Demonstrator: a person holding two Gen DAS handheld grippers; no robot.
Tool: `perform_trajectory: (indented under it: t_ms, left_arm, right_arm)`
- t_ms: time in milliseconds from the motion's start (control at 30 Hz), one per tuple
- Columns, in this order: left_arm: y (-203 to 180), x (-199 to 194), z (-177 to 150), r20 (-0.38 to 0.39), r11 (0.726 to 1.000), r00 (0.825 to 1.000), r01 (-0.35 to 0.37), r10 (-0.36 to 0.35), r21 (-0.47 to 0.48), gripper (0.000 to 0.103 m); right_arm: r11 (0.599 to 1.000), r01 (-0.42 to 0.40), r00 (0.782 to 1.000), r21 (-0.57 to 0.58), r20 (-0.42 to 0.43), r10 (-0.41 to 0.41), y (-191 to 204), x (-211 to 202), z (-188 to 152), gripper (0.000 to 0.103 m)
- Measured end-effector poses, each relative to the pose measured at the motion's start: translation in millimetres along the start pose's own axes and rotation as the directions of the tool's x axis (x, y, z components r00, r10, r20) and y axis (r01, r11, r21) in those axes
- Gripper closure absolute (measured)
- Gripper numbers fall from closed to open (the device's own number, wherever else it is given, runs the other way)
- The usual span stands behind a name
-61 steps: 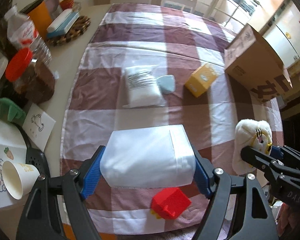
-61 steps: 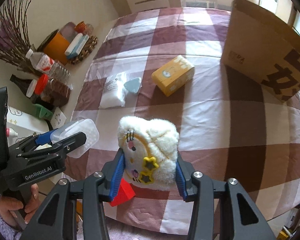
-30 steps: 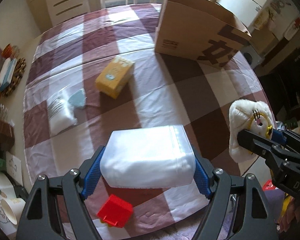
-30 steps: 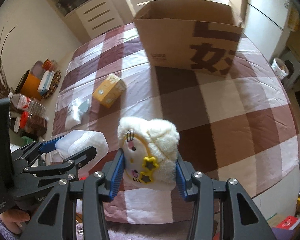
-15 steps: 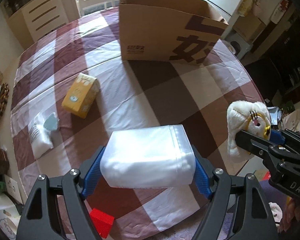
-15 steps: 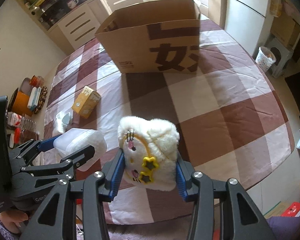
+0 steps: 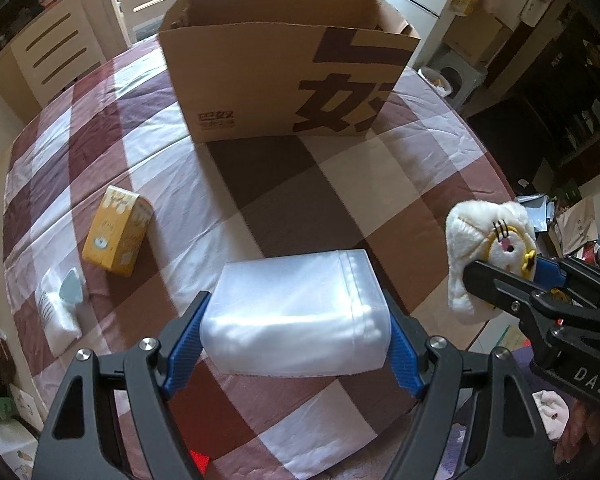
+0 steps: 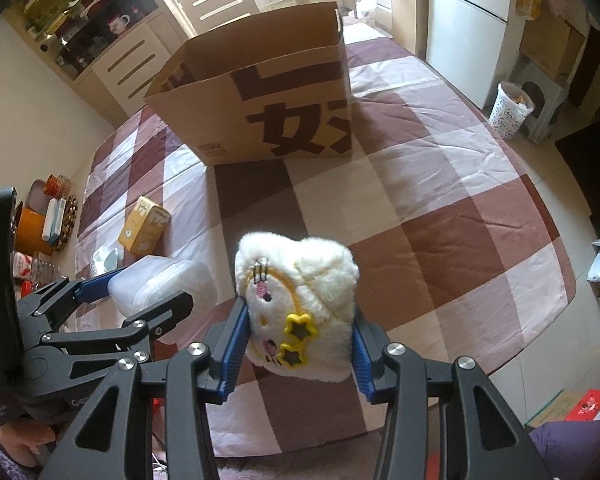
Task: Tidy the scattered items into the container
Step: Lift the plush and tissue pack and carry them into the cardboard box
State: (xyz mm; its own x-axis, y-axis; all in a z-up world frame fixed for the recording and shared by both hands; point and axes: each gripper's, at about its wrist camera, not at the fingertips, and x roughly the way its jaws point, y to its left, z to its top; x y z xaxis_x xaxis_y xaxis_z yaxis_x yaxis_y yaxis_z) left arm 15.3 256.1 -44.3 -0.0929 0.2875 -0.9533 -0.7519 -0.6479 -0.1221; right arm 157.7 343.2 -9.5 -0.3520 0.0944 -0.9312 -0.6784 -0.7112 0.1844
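Both loads have swung across the table — the cardboard box (image 7: 284,76), at the right edge two seconds ago, now stands open-topped dead ahead at the far end. Left gripper (image 7: 296,334) clamps the translucent plastic tub (image 7: 296,312); right gripper (image 8: 298,340) clamps the white plush toy (image 8: 296,304), both above the checked cloth (image 7: 400,184). Drop-off looks close — yellow carton (image 7: 118,236) and white packet (image 7: 58,316) remain far left.

The cardboard box (image 7: 268,80) is plain matt brown with dark print. The tablecloth (image 7: 380,184) is soft checked cloth, a bit creased. The tub (image 7: 296,312) is frosted, semi-clear plastic, the toy (image 8: 300,300) fluffy white plush, and the yellow carton (image 7: 118,236) looks like smooth printed card.
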Motion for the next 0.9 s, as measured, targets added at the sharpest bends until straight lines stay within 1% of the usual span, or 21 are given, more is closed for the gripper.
perform_trajectory:
  t_ms: [233, 500, 900]
  left_arm:
    - [-1.9, 7.1, 19.2, -0.011, 1.0, 1.0, 0.003, -0.002, 0.006, 0.023]
    - [-0.1, 11.8, 41.7, -0.013, 1.0, 1.0, 0.0, 0.001, 0.005, 0.023]
    - [0.0, 13.5, 93.9, 0.007, 0.999, 1.0, 0.023, -0.023, 0.031, 0.023]
  right_arm:
    - [1.0, -0.002, 1.0, -0.002, 0.004, 0.002, -7.1, 2.6, 17.0, 0.057]
    - [1.0, -0.008, 1.0, -0.008, 0.017, 0.008, -11.7, 6.4, 44.1, 0.057]
    - [1.0, -0.019, 0.999, -0.019, 0.041, 0.02, -13.3, 12.0, 89.9, 0.057]
